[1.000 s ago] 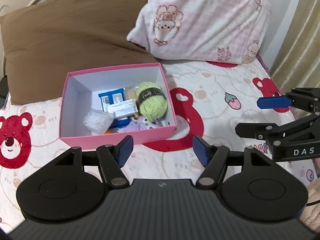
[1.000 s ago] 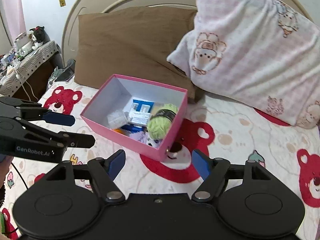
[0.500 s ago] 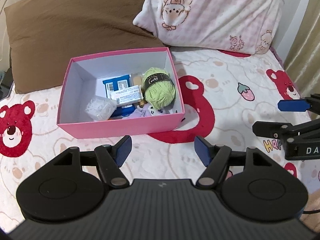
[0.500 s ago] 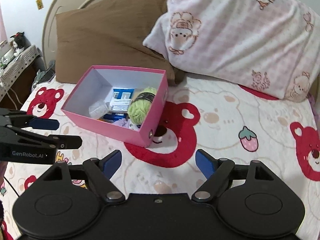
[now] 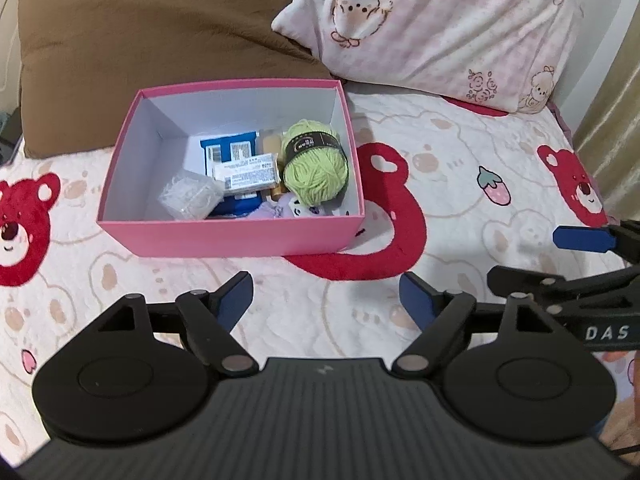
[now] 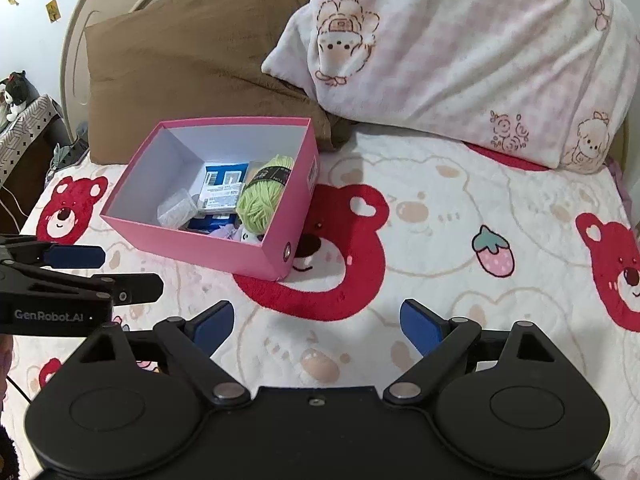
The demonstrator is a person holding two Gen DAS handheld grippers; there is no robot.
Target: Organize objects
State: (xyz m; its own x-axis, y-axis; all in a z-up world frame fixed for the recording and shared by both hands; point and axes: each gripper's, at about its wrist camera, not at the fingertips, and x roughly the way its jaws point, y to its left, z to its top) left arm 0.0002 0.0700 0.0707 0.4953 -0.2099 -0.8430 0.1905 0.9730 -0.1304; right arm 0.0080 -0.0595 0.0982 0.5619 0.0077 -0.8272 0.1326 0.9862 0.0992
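Grippers, left (image 5: 326, 296) and right (image 6: 316, 322), jaws opening and empty, near open pink cardboard box (image 5: 224, 238) of 1 green yarn ball (image 5: 316, 168) on bear-print bedspread (image 5: 460, 184).

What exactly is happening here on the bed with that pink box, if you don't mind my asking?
A person holds a two-finger gripper in each hand over a bed. Both the left gripper and the right gripper are empty, their fingers opening, short of the open pink box. The box already holds a ball of green yarn, small packets and a clear bag. Nothing is being gripped yet.
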